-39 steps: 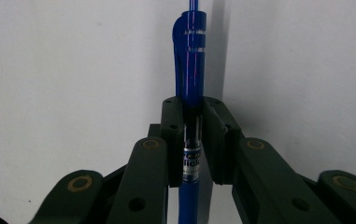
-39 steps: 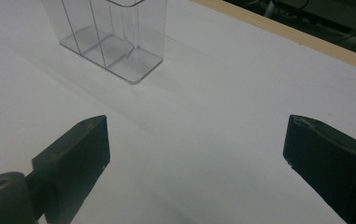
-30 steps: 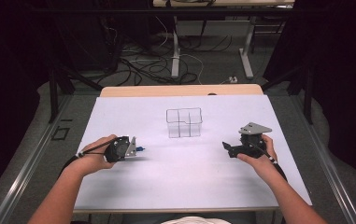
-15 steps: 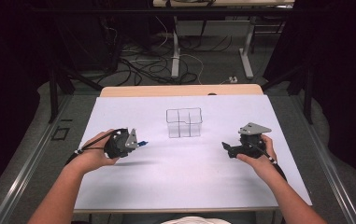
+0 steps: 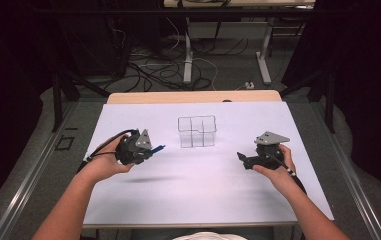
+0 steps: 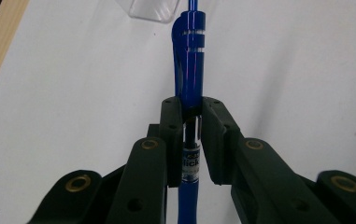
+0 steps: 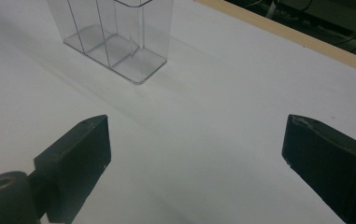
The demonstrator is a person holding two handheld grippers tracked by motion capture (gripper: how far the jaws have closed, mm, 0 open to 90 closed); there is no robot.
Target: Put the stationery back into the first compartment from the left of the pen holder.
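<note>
The person's left forearm is reaching in from the near left, its hand wrapping the left tool (image 5: 150, 149), which is hanging clear of the surface and pointing right and slightly far. Its jaws are standing almost together, pinching something thin between their pads (image 6: 173, 135). The right forearm is coming in from the near right, its hand gripping the right tool (image 5: 241, 158) low, aimed left, with jaws standing wide apart and nothing between them.

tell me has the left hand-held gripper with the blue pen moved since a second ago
Yes. The left hand-held gripper, shut on the blue plastic pen, has lifted off the white table and edged toward the clear plastic divided organiser.
</note>
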